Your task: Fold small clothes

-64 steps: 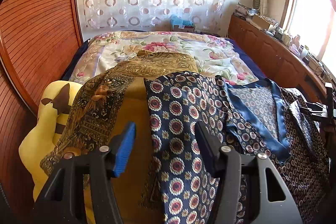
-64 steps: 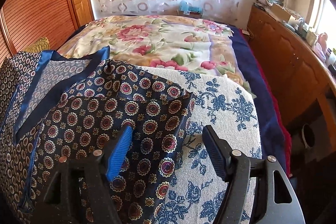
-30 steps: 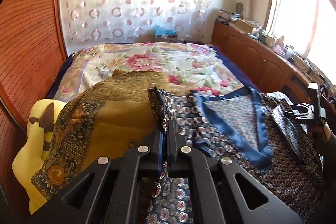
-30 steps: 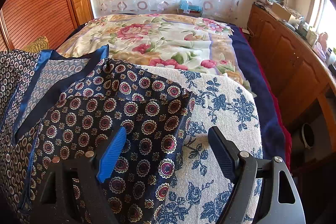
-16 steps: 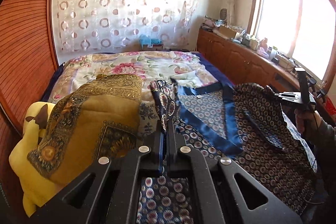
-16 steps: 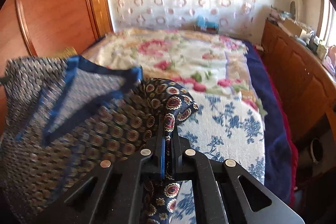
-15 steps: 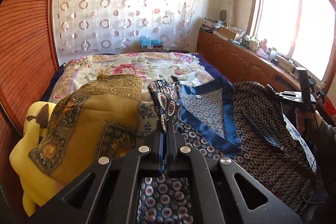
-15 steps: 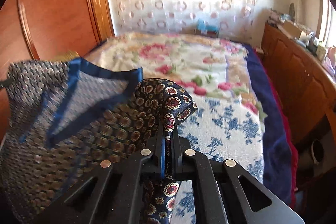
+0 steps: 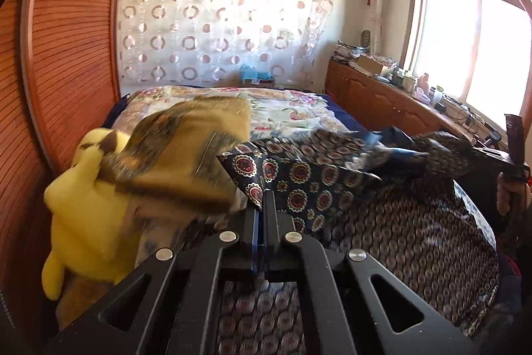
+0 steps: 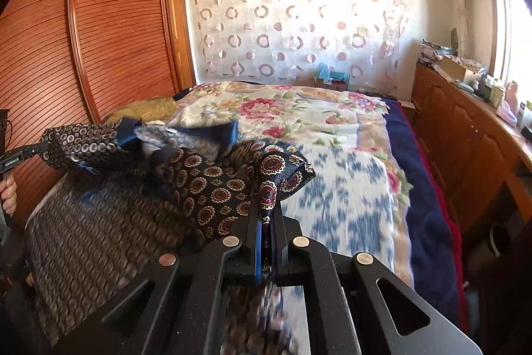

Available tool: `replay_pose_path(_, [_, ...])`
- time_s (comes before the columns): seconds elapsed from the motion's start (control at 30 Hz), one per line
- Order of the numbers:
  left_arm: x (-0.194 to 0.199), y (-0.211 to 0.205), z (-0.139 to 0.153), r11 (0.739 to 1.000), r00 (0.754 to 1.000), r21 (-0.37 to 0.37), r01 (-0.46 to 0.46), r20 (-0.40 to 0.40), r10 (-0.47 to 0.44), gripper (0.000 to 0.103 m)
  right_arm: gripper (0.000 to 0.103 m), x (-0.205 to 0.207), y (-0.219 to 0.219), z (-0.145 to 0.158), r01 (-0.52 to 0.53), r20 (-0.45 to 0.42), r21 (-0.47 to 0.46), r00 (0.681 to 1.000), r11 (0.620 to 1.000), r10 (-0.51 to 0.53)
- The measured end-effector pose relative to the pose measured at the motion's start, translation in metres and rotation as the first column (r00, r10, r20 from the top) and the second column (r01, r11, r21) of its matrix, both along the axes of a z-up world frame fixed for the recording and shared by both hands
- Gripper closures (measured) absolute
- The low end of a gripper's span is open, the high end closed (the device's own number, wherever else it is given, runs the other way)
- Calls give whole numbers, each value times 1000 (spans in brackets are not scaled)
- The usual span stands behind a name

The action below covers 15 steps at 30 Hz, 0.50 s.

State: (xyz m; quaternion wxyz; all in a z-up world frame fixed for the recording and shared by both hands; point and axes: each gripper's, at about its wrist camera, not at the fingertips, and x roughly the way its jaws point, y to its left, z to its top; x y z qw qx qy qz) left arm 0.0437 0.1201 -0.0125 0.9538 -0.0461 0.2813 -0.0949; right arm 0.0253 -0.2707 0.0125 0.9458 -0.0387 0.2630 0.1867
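Observation:
A dark navy patterned garment (image 9: 382,222) with red-gold medallions and a blue collar band hangs lifted between my two grippers, its top folding over. My left gripper (image 9: 261,205) is shut on its left corner. My right gripper (image 10: 265,215) is shut on its right corner (image 10: 276,175). In the left wrist view the right gripper (image 9: 512,155) shows at the far right; in the right wrist view the left gripper (image 10: 13,155) shows at the far left. The garment's lower part drapes down (image 10: 99,242).
A mustard-gold patterned cloth (image 9: 186,148) lies over a yellow plush toy (image 9: 86,208) at left. A blue-white floral cushion (image 10: 345,188) lies under the garment on the flowered bed (image 10: 299,108). A wooden wardrobe (image 10: 99,39) stands left, a cluttered sideboard (image 9: 399,102) right.
Both grippers closed on the garment's corners and raised it off the cushion. The garment is now higher, its upper part flopping over; the views are motion-blurred.

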Motion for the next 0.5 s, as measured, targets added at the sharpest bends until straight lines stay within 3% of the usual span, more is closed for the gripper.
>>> replay_pose_path(0.27, [-70,29,-21,995,996,-47,-83,-24,82,100,100,-90,-20,-12,21,-46,53,999,998,-19])
replay_pose_path(0.37, [-84,37,-27,992,994,-60,-109,-35,107,100,100,-115,-22,-15,12,-70,14,997,1000,-11])
replay_pose_path(0.5, [-86,42,-43,993,990,-37,-110,-92,106,100,100,-118,-26,-19,16,-130,2,991,1000,-15])
